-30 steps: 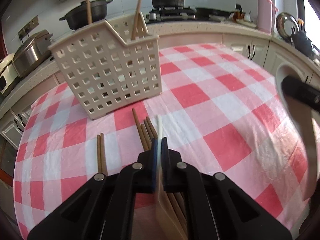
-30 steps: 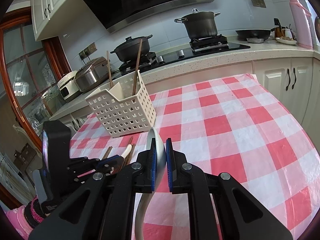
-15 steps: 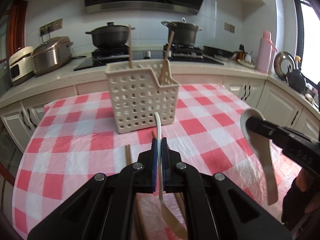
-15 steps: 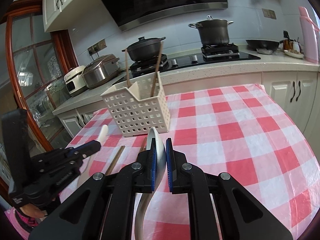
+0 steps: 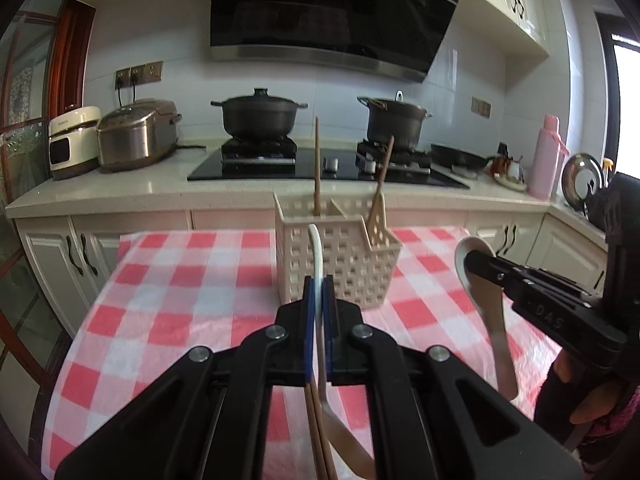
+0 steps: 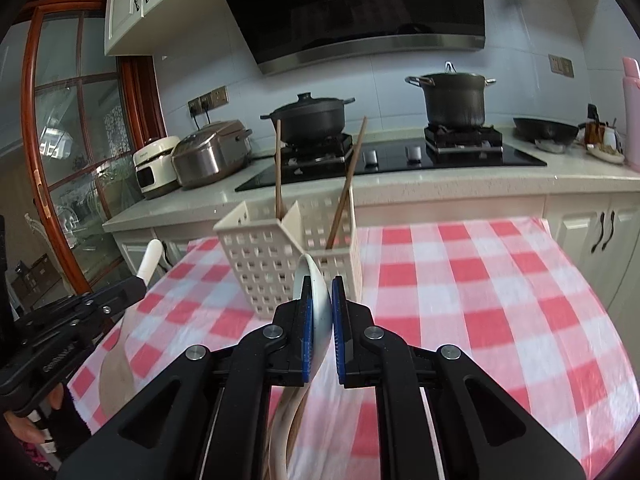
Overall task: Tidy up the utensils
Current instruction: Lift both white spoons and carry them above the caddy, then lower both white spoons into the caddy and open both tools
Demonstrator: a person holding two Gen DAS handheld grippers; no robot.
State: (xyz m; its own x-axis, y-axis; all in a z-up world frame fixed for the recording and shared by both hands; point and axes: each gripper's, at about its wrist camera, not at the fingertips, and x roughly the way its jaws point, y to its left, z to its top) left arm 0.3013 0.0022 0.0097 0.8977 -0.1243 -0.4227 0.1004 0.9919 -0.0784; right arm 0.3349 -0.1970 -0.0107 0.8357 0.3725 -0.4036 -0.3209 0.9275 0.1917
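A cream perforated utensil basket (image 5: pixel 340 264) stands on the red-and-white checked table, holding two wooden chopsticks (image 5: pixel 317 168); it also shows in the right wrist view (image 6: pixel 288 264). My left gripper (image 5: pixel 318 292) is shut on a white ceramic spoon (image 5: pixel 316 248), held above the table in front of the basket. My right gripper (image 6: pixel 320 308) is shut on a second white spoon (image 6: pixel 316 300), right of the basket. That spoon also shows in the left wrist view (image 5: pixel 486 304). Loose chopsticks (image 5: pixel 316 440) lie on the table below my left gripper.
The tablecloth (image 6: pixel 480 312) drops off at the table's edges. Behind is a counter with a stove, two black pots (image 5: pixel 260 116), rice cookers (image 5: pixel 136 136), a pink bottle (image 5: pixel 546 160) and white cabinets (image 5: pixel 60 256).
Both grippers have risen and tilted up from the table with their spoons. The basket now appears farther and lower in both views.
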